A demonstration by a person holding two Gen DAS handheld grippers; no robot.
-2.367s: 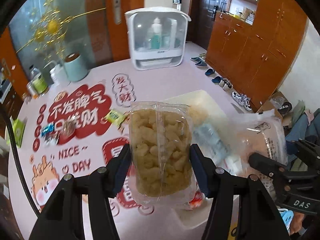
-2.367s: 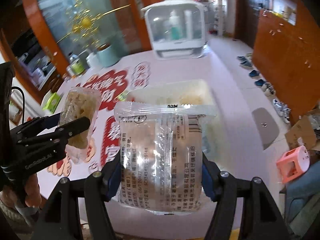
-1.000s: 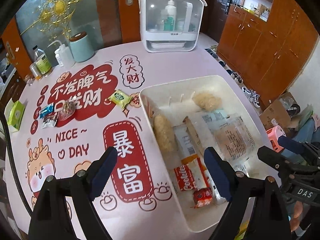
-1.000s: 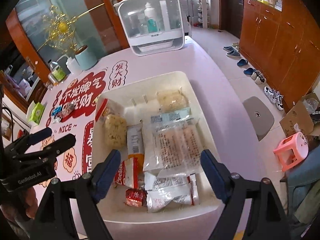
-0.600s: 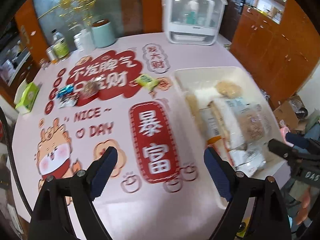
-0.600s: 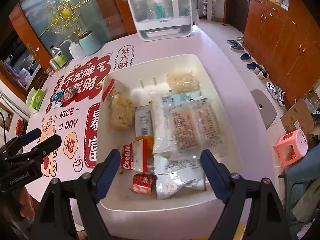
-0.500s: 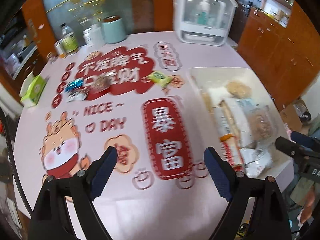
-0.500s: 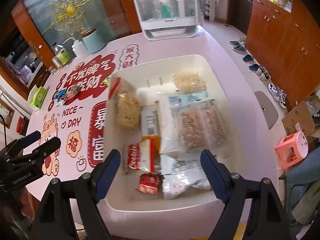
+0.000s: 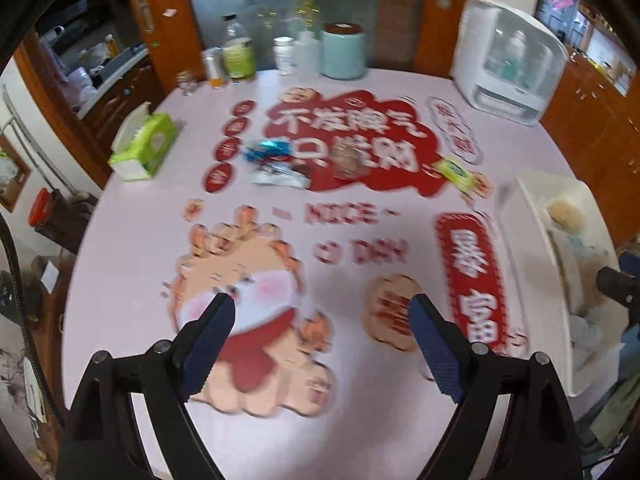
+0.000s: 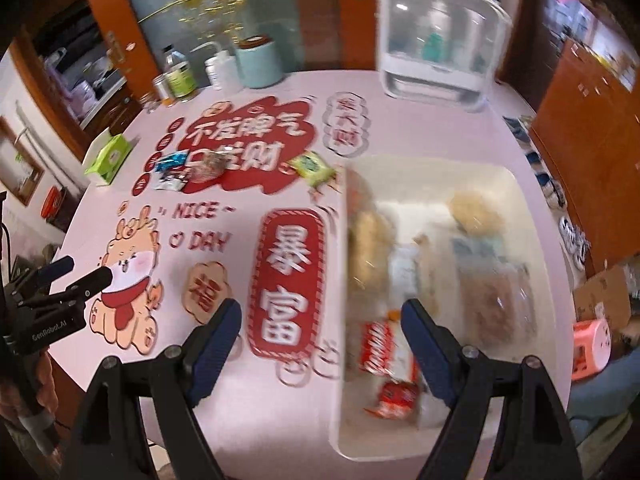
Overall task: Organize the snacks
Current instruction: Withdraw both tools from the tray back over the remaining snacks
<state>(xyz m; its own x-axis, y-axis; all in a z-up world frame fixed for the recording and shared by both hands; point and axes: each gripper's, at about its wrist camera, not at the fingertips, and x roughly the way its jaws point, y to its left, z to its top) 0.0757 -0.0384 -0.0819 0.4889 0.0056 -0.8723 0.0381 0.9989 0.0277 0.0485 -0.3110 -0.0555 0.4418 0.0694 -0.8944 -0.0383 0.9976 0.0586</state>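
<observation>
A white bin (image 10: 424, 168) full of snack packs stands at the table's right side; it also shows in the left wrist view (image 9: 532, 216). Loose snacks lie on the red print of the table mat: a blue pack (image 9: 266, 149), a clear pack (image 9: 280, 174), a round brownish pack (image 9: 348, 156) and a green-yellow pack (image 9: 454, 170). The green-yellow pack (image 10: 314, 166) also shows in the right wrist view. My left gripper (image 9: 320, 316) is open and empty over the mat's cartoon figure. My right gripper (image 10: 320, 320) is open and empty over the bin's left rim.
A green tissue box (image 9: 146, 146) lies at the far left. Bottles and a teal canister (image 9: 344, 56) stand at the back edge. A white clear-fronted cabinet (image 10: 436, 40) stands at the back right. A pink stool (image 10: 592, 344) is on the floor at right.
Both grippers let go of their snack packs into the bin and opened. Both then swung left, the left one farthest, now over the mat.
</observation>
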